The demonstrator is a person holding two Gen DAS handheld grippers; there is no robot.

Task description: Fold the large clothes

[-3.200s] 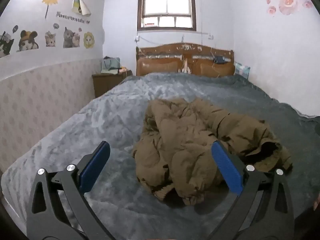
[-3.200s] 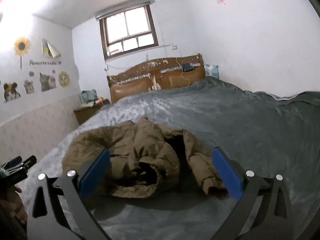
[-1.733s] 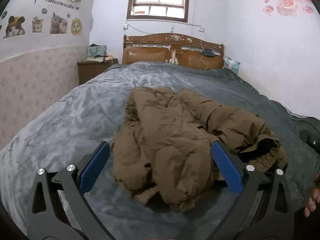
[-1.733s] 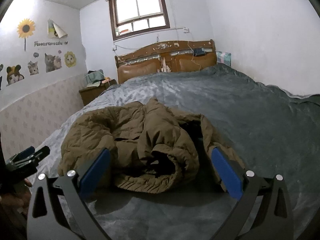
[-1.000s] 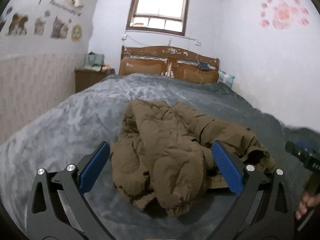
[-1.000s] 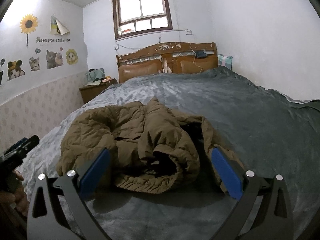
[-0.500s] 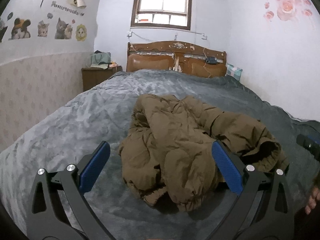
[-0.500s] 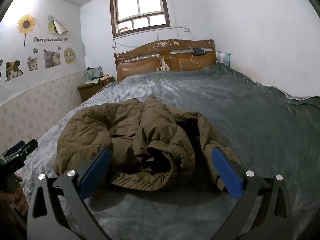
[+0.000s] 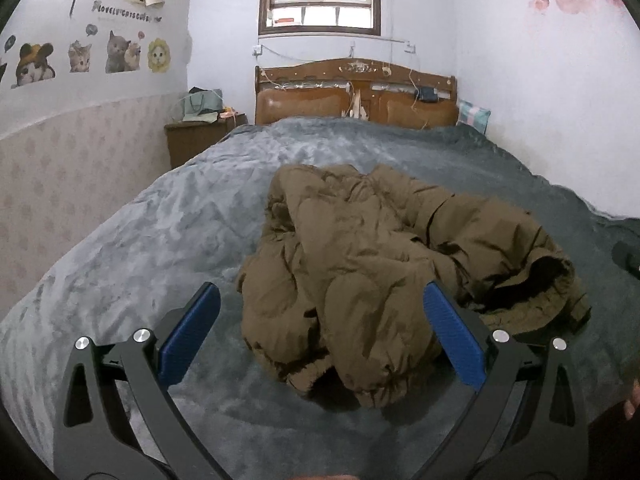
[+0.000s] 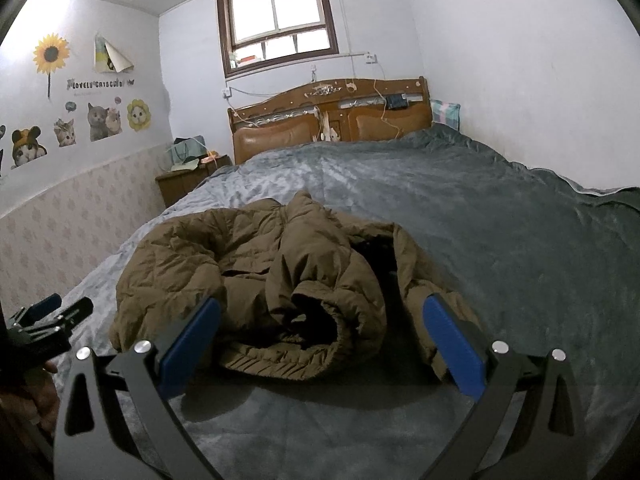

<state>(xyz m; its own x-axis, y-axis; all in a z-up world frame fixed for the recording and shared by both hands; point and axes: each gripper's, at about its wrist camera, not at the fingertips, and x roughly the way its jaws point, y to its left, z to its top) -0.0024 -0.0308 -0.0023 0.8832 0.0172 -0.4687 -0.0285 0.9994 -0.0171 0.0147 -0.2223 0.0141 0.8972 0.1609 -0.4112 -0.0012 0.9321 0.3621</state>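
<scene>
Brown puffy jacket lies crumpled on grey bedspread.

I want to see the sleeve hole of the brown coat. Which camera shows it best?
The right wrist view: the coat's cuff opening faces that camera, close between the open right gripper. The left wrist view shows the cuff sideways, far right.

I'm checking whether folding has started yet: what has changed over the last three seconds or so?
Only the views shifted a little as both hands drifted; nothing was taken hold of or let go. The left tool and right tool stay open, short of the brown jacket, which lies in the same crumpled heap on the grey bedspread.
</scene>
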